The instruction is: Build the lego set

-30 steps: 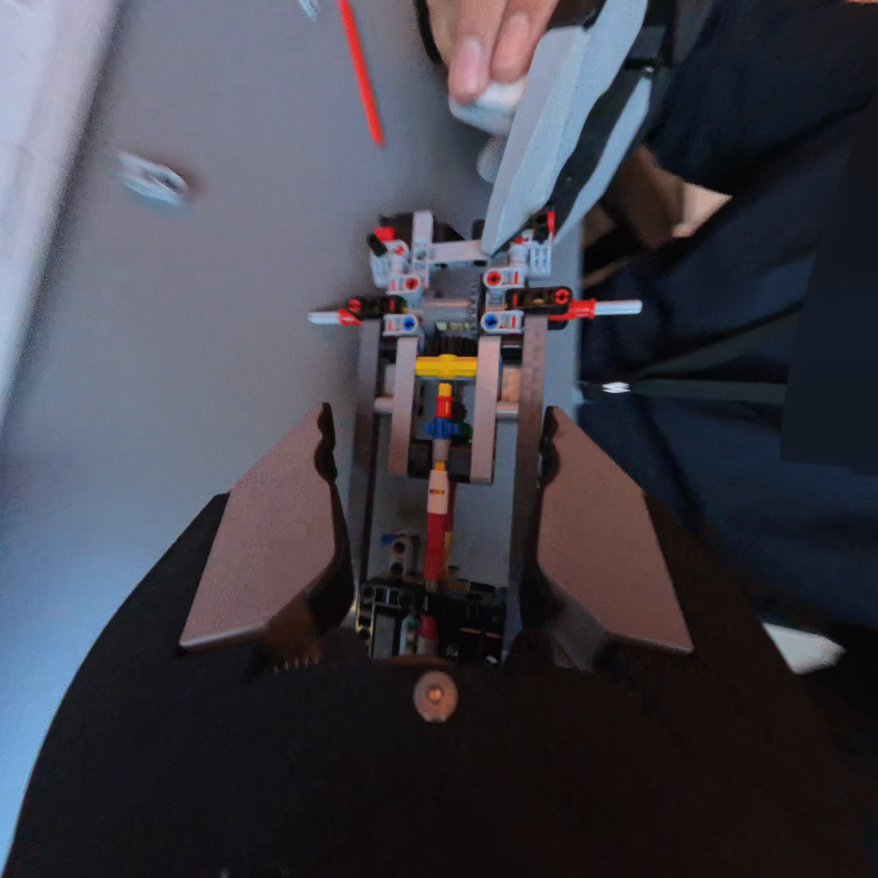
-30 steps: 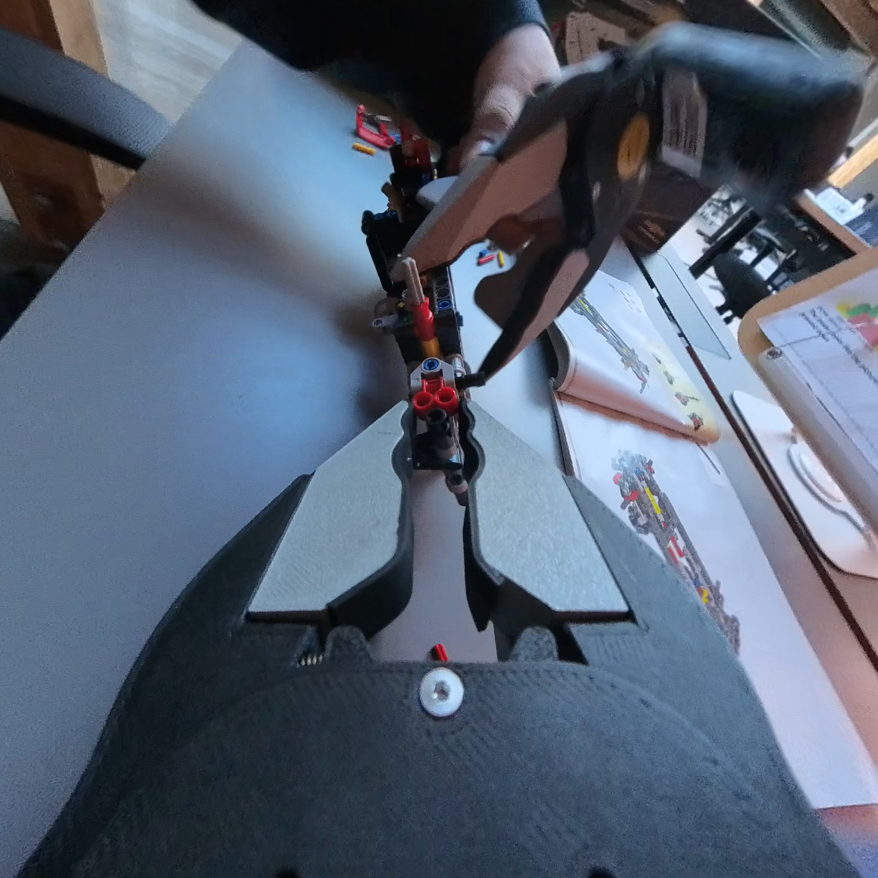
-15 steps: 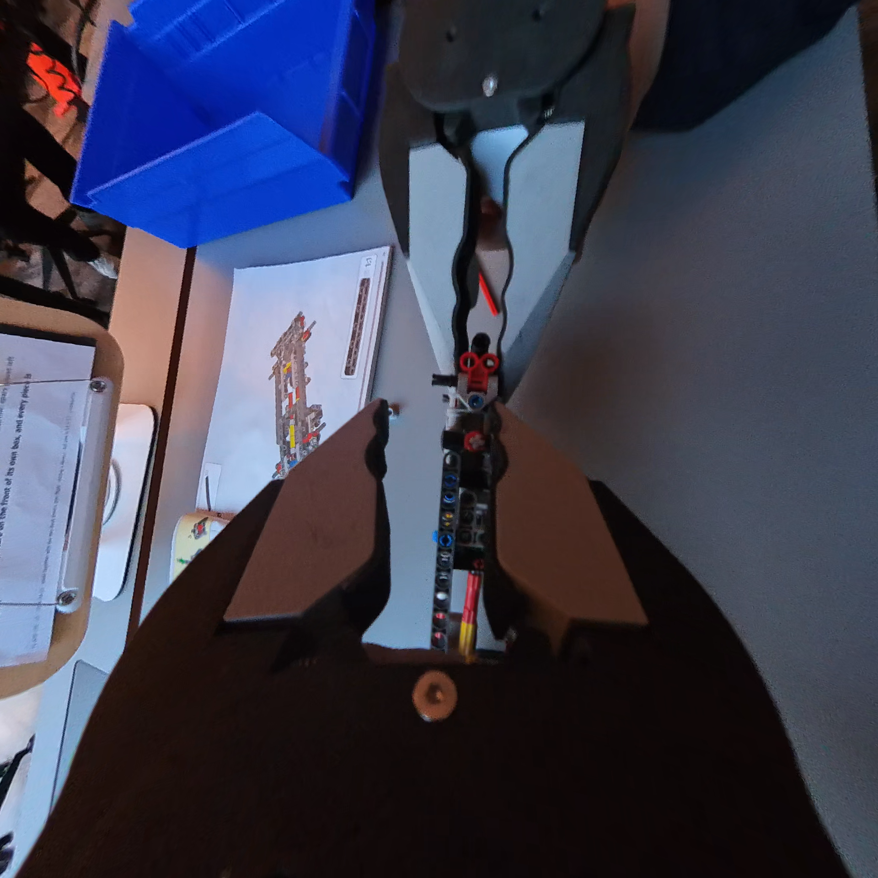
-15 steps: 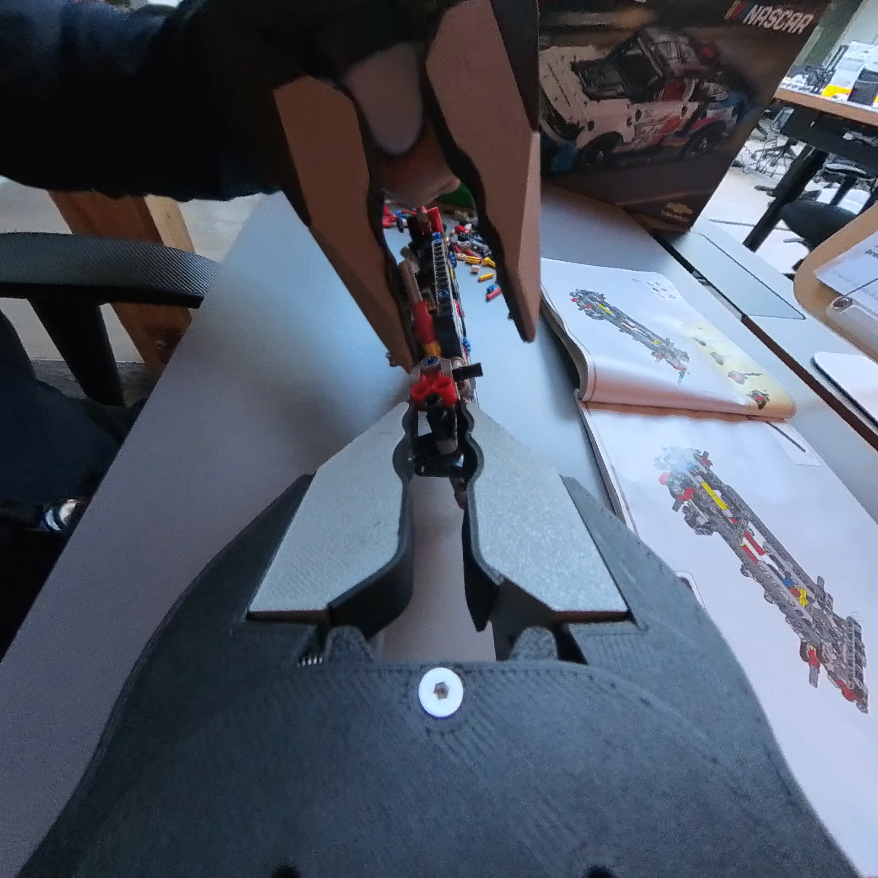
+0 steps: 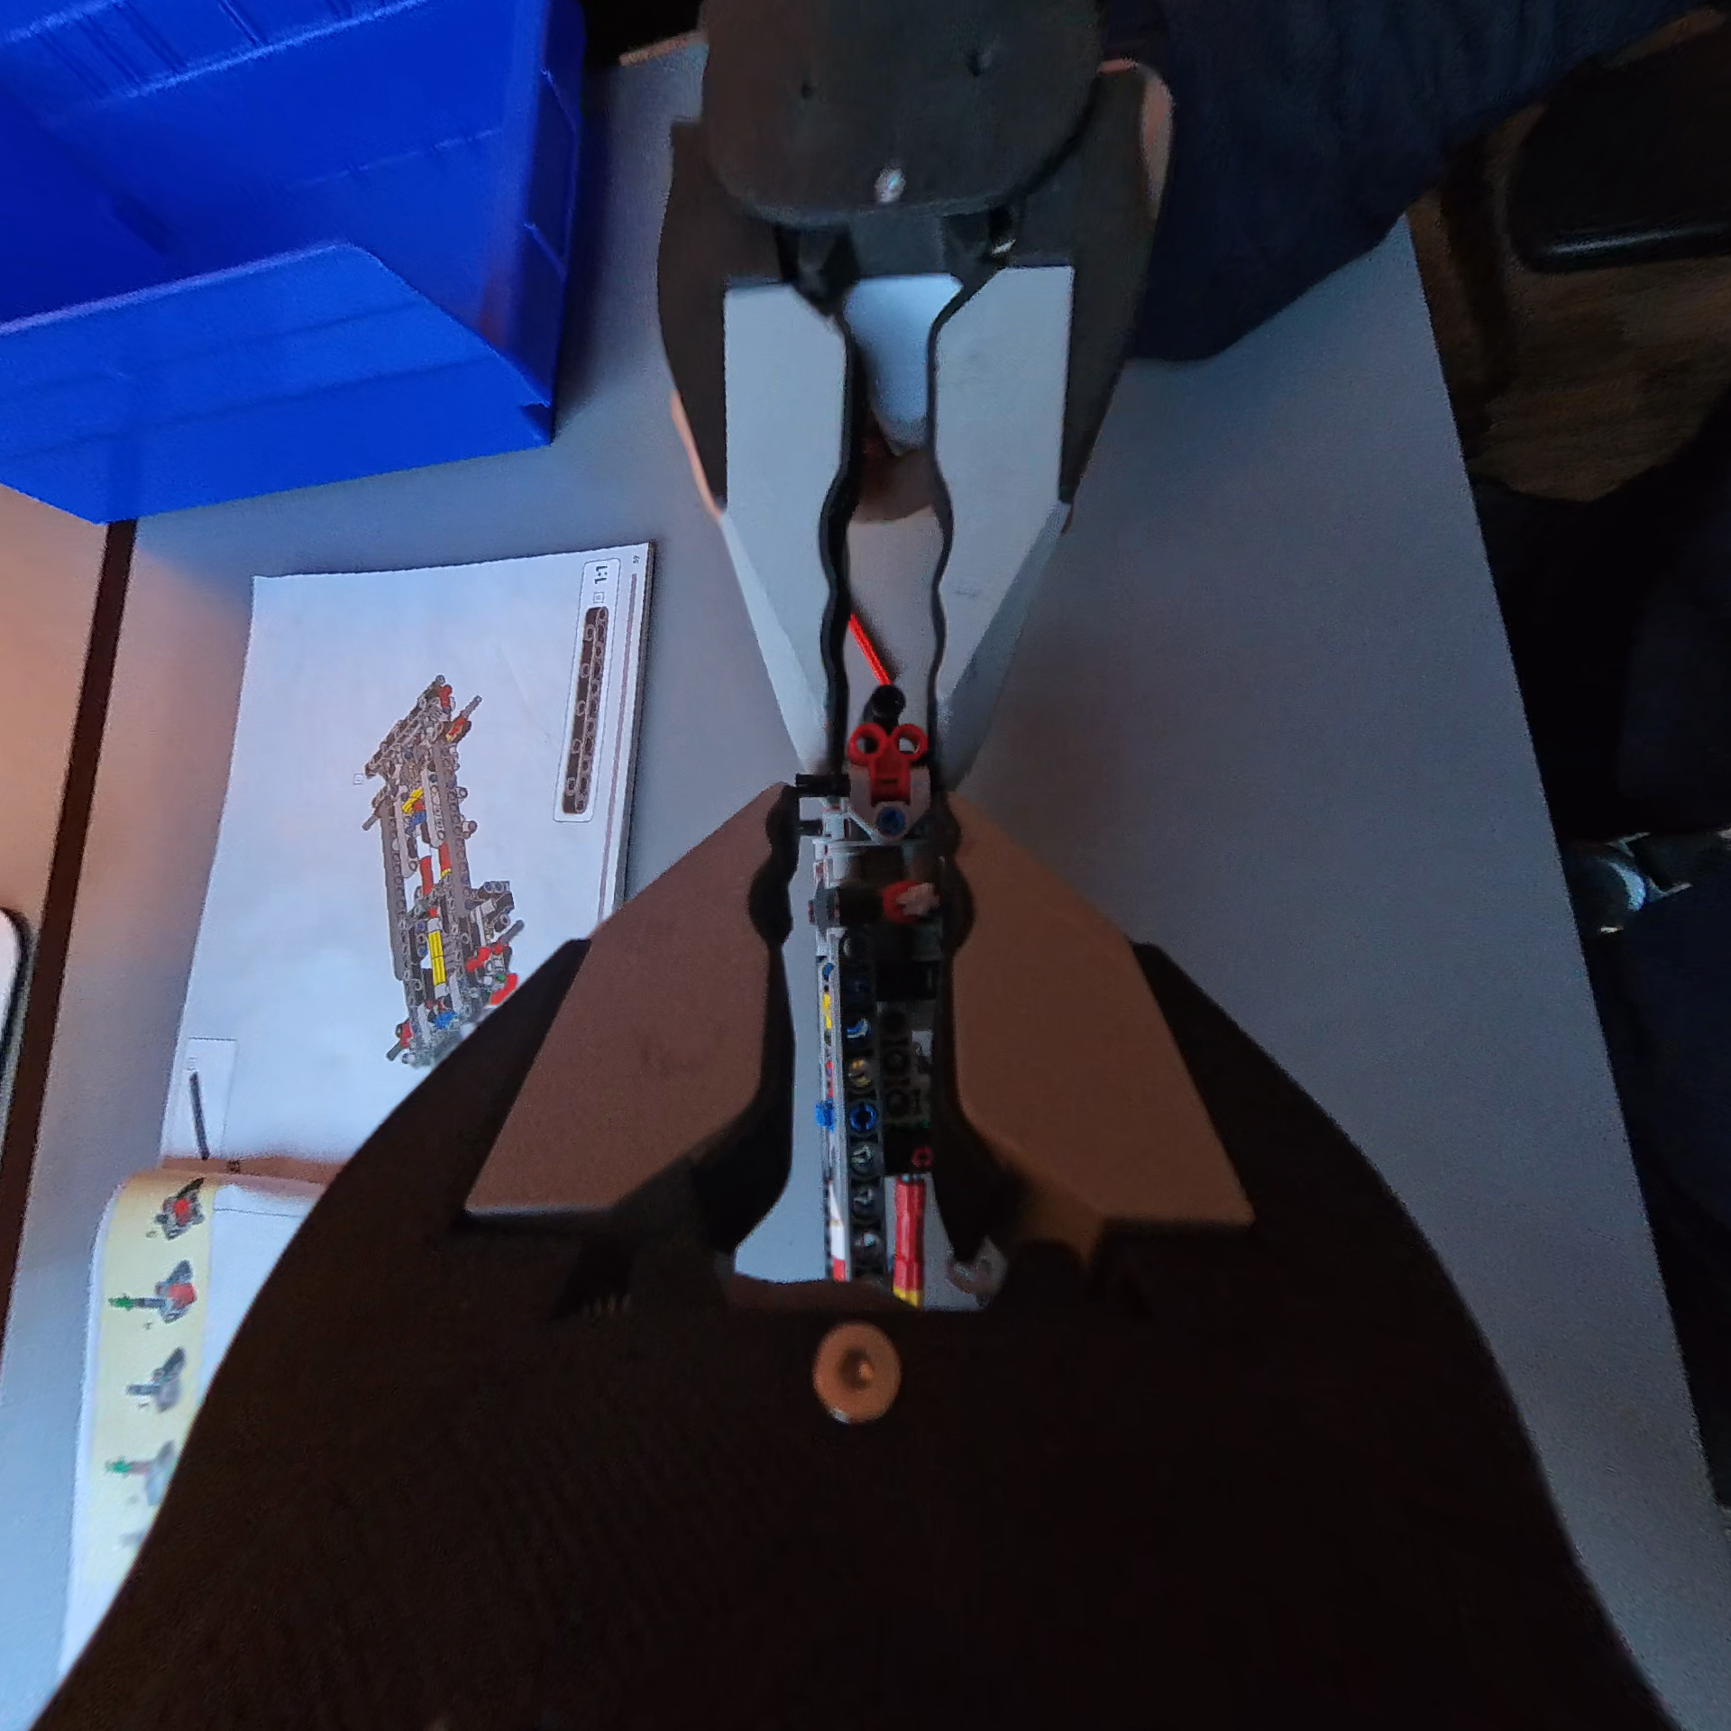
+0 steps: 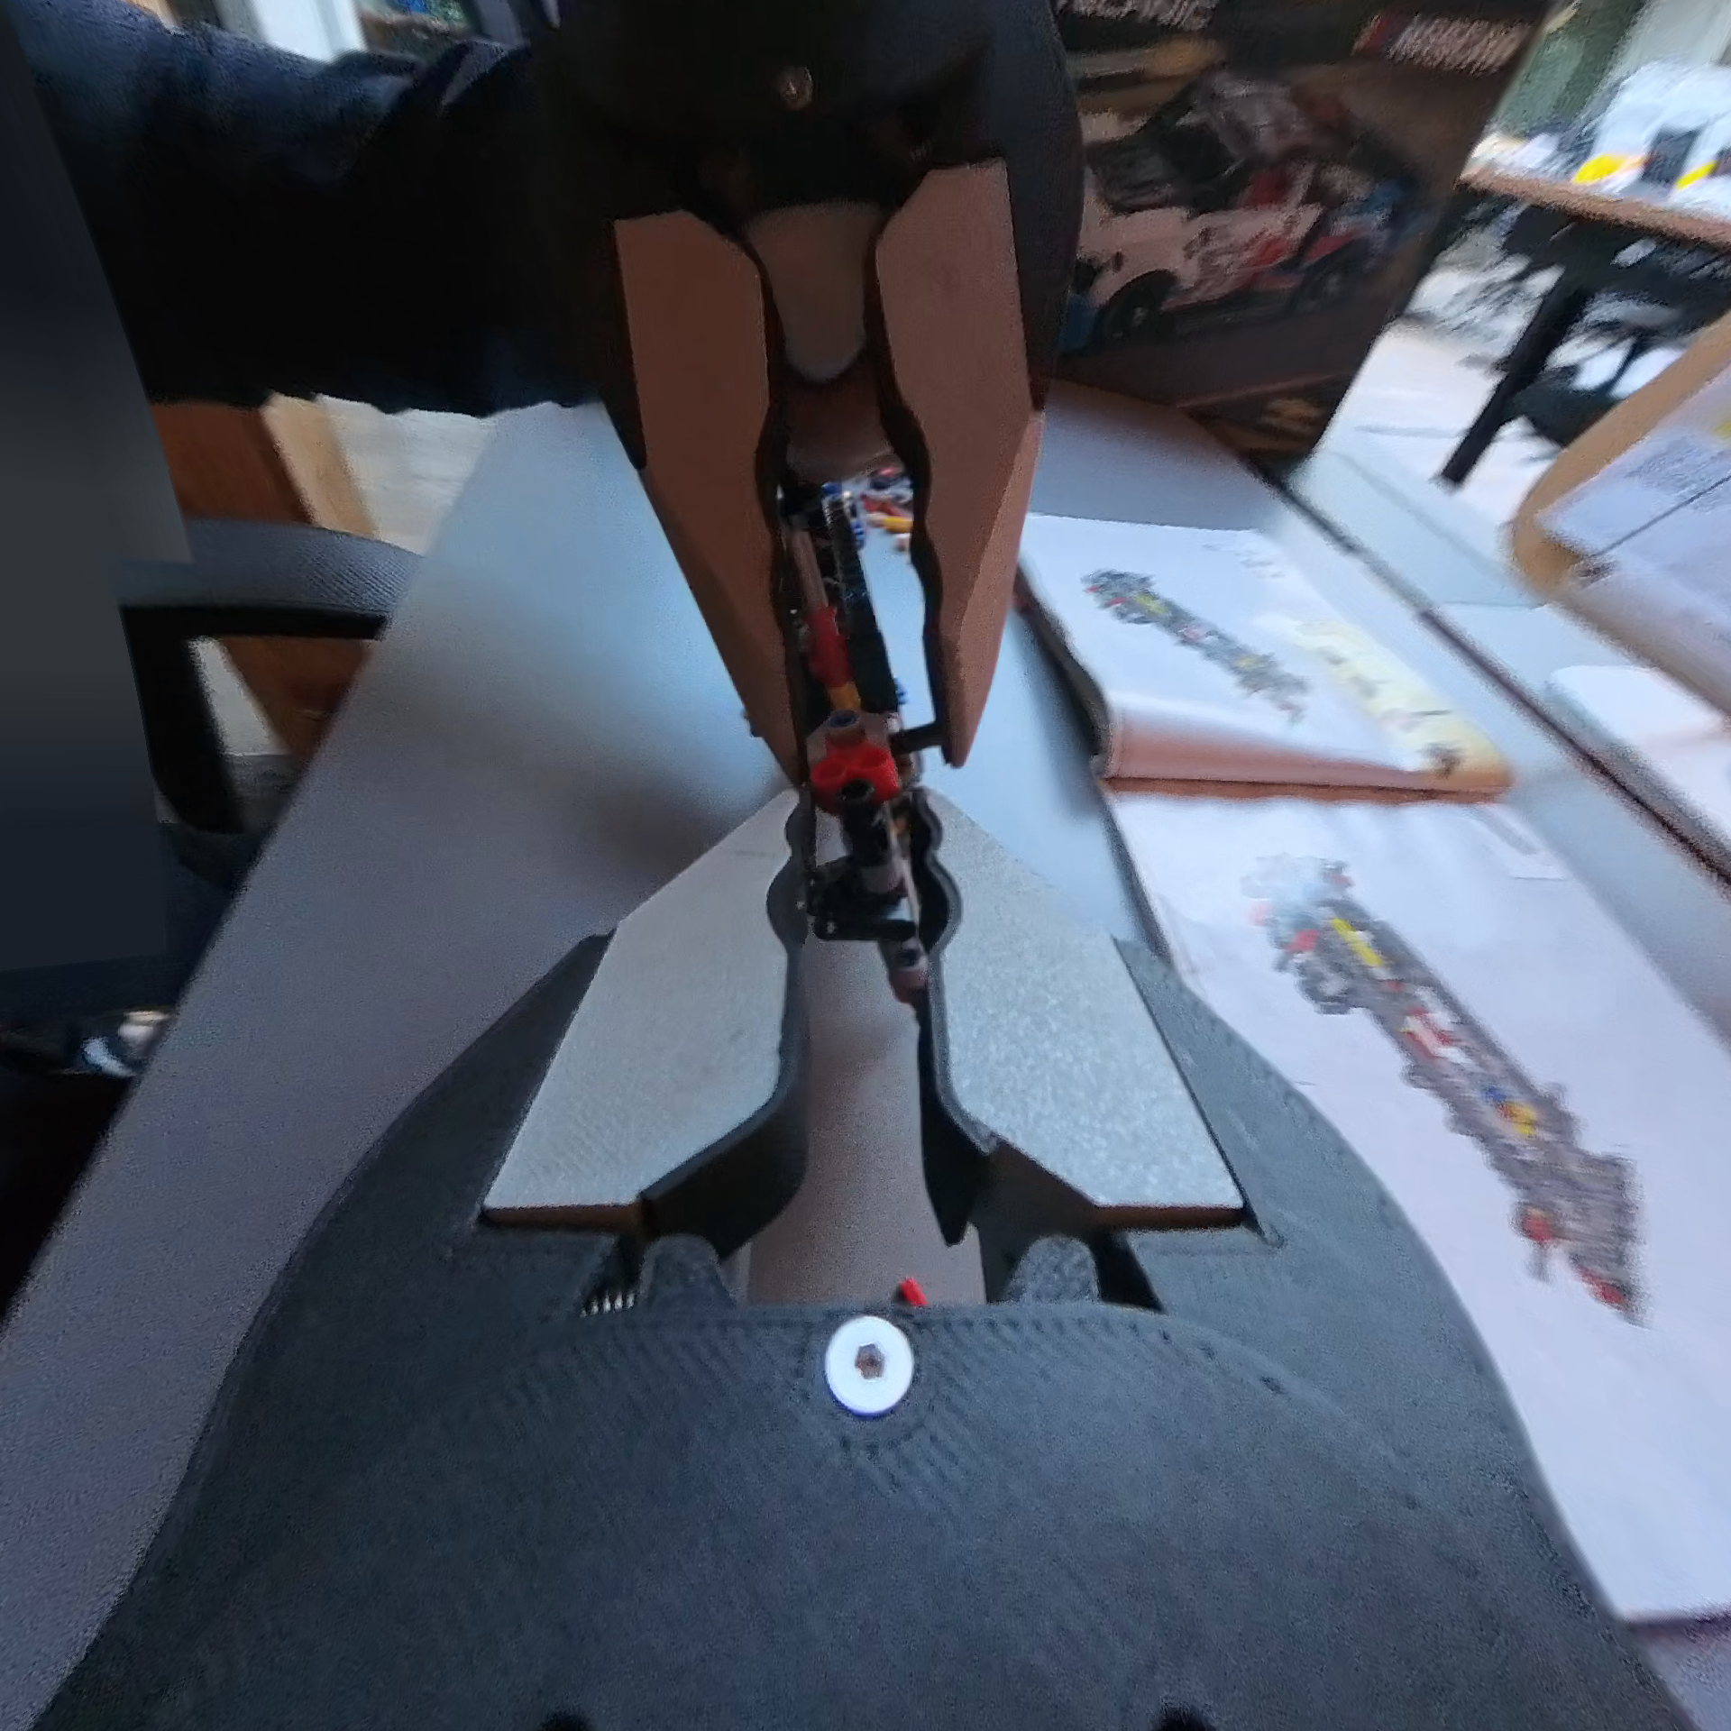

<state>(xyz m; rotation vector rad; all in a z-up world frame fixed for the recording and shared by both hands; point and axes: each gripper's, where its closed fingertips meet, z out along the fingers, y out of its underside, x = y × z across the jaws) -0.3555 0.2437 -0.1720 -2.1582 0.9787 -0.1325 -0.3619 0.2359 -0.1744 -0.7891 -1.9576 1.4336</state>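
Observation:
A long brick-built chassis model [image 5: 871, 1030], grey and black with red, yellow and blue parts, is held on edge above the grey table [image 5: 1218, 656]. My left gripper [image 5: 866, 815], with brown pads, is shut along its length. One pad lies against its side and the other meets a black pin sticking out at the tip. My right gripper [image 6: 862, 824], with grey pads, is shut on the model's end just behind a red connector [image 6: 848, 763]. The two grippers face each other tip to tip. The left gripper [image 6: 876, 749] and the model [image 6: 848, 656] also show in the right wrist view.
A blue bin [image 5: 262, 281] stands at the far left. An open instruction booklet [image 5: 421, 843] lies left of the model and also shows in the right wrist view [image 6: 1264, 656]. A thin red axle [image 5: 866, 646] lies on the table. Loose pieces [image 6: 880, 506], a car-picture box [image 6: 1264, 234] and a chair armrest [image 6: 253, 581] are nearby. The grippers are tip to tip, or close to it.
My left gripper's jaws have narrowed from wide open onto the model, which now lies on edge. The right gripper has kept its hold on the model's end.

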